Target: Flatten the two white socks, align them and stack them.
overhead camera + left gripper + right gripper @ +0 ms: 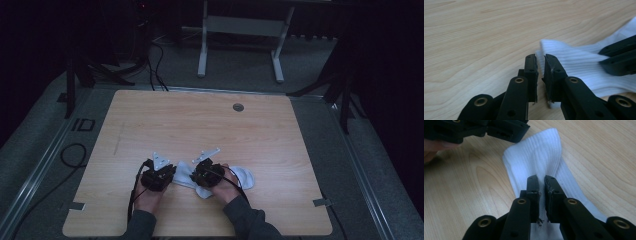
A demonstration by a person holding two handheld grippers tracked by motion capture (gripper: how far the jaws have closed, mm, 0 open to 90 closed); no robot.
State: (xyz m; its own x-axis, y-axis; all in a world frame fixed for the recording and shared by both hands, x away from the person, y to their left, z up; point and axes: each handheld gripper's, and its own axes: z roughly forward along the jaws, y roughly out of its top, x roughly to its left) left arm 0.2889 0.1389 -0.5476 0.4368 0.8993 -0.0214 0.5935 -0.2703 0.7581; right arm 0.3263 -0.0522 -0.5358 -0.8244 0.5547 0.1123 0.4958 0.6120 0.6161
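Note:
A white ribbed sock (244,176) lies on the wooden table (200,125) near its front edge. In the left gripper view the ribbed cuff end (574,62) spreads to the right, and my left gripper (540,58) is shut on its thin edge. My right gripper (542,180) pinches a raised fold along the middle of the sock (536,152). In the high view the left gripper (170,175) and right gripper (196,177) sit close together over the sock, each held in a hand. The other gripper's jaws (621,57) rest on the fabric at the right of the left gripper view.
A round cable hole (238,107) sits near the table's far edge. Bare wood stretches beyond and to both sides of the sock. Beyond the table stand a white frame's legs (202,60), and black cables (75,155) lie on the floor at the left.

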